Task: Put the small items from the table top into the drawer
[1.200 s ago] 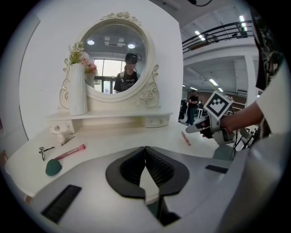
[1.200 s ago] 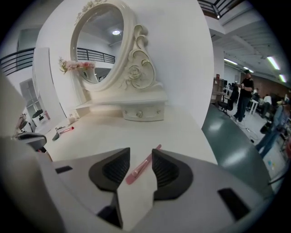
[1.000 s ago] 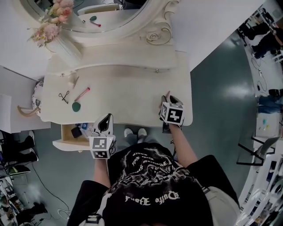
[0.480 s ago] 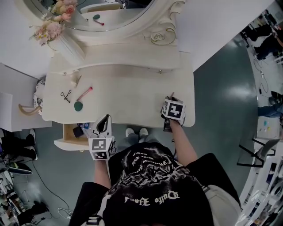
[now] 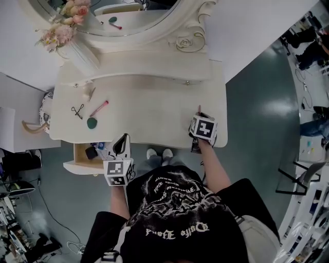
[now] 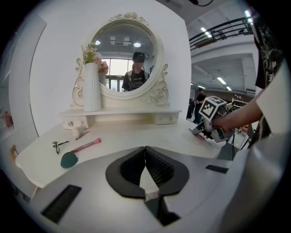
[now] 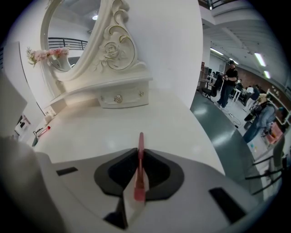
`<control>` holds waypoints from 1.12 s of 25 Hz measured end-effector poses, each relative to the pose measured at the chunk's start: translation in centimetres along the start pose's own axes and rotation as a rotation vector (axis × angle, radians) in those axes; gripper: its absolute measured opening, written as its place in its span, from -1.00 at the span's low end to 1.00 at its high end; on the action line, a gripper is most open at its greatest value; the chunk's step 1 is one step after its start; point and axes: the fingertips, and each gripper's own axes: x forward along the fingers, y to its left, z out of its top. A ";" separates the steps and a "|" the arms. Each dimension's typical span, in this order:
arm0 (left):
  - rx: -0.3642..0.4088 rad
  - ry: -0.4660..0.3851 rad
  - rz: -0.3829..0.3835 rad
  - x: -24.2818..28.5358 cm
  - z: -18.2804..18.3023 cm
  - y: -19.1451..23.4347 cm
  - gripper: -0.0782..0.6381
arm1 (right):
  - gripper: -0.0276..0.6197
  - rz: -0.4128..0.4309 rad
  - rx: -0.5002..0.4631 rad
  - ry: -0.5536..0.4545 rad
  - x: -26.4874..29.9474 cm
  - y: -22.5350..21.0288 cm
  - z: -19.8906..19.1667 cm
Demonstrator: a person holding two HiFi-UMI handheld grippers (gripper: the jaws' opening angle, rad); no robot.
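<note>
We look steeply down on a cream desk (image 5: pixel 149 108). The right tongs (image 5: pixel 199 114) sit at the desk's right front corner, right of centre in the head view. The right gripper view shows their jaws, which have just been closing, clenched on a thin pink stick (image 7: pixel 139 169). The stick runs between the pads, and its far tip sticks out beyond them towards the desk top.

The left tongs (image 6: pixel 145 157) are at lower centre of the head view, over the desk's front edge. Their jaws are pressed together with nothing between them.

Just to the left of these tongs in the head view, the drawer (image 5: pixel 77 167) stands pulled out below the desk's lower-left edge. A dark small item and something pale lie inside it; we cannot make out what they are.

Three small items lie close together on the left part of the desk top:
- a teal puff (image 5: pixel 92 123)
- a pink brush (image 5: pixel 99 108) just above it
- a black wire tool (image 5: pixel 77 111) to the left of the brush

At the upper left of the head view a white vase (image 5: pixel 82 54) of flowers stands on the raised back shelf, beside the round mirror (image 5: pixel 133 15).
</note>
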 end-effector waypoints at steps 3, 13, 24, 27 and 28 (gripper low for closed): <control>-0.002 -0.005 -0.003 0.1 0.1 -0.2 -0.74 | -0.75 0.005 -0.006 -0.001 0.1 0.1 0.0; -0.012 -0.011 0.006 -0.4 -0.2 0.0 -0.74 | -0.75 0.021 -0.067 -0.027 0.0 0.1 0.0; -0.022 -0.025 0.016 -0.7 0.0 -0.2 -0.74 | -0.76 0.043 -0.096 -0.098 -1.1 0.1 0.6; -0.022 -0.024 0.026 -0.8 0.0 0.0 -0.74 | -0.76 0.066 -0.115 -0.131 -1.9 0.6 1.1; -0.021 -0.023 0.027 -0.8 0.0 0.0 -0.74 | -0.76 0.071 -0.124 -0.138 -2.1 0.7 1.2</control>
